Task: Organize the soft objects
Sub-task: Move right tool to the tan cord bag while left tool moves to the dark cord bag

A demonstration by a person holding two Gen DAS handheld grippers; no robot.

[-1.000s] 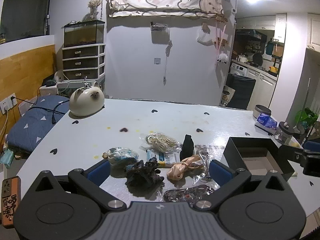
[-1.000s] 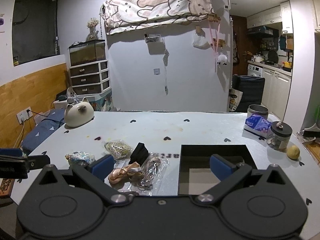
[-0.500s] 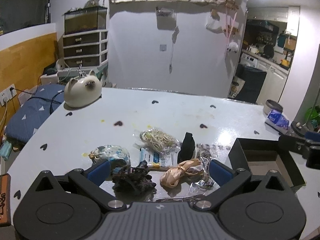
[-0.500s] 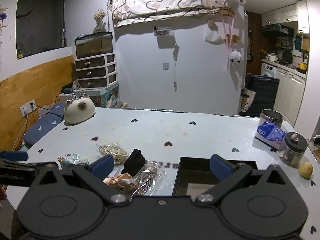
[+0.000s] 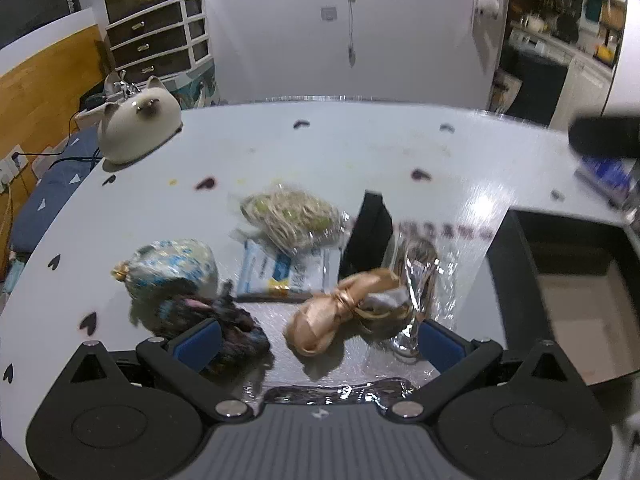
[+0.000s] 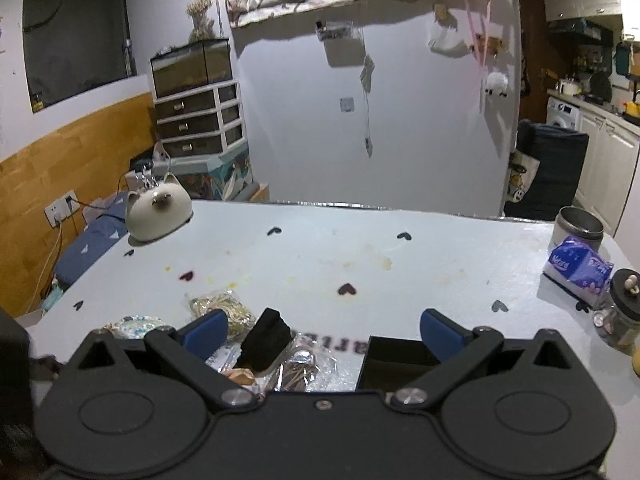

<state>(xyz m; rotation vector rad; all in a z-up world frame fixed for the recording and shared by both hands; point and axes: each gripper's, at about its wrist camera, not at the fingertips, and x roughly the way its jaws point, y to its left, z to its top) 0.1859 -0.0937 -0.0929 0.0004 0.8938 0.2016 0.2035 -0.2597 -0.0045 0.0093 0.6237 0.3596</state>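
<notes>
A pile of soft items lies on the white table [image 5: 360, 148]: a peach satin bow [image 5: 340, 312], a dark fuzzy scrunchie [image 5: 224, 328], a blue-white patterned pouch [image 5: 172, 268], a bag of beige bands [image 5: 292, 220], a black folded item [image 5: 368, 236] and clear plastic packets [image 5: 424, 280]. My left gripper [image 5: 316, 340] is open, low over the pile, with the bow and scrunchie between its fingers. My right gripper [image 6: 324, 332] is open and empty, above the table behind the black item [image 6: 266, 340]. An open black box [image 5: 572, 292] stands right of the pile.
A cream cat-shaped ornament [image 6: 158, 212] sits at the table's far left. A tissue pack [image 6: 578, 272], a metal tin [image 6: 578, 226] and a glass jar [image 6: 620, 316] stand at the right edge. The black box's near corner [image 6: 400, 356] shows under my right gripper.
My left gripper has dropped and moved forward onto the pile, so the bow and scrunchie now lie between its fingers. My right gripper has risen and pulled back a little.
</notes>
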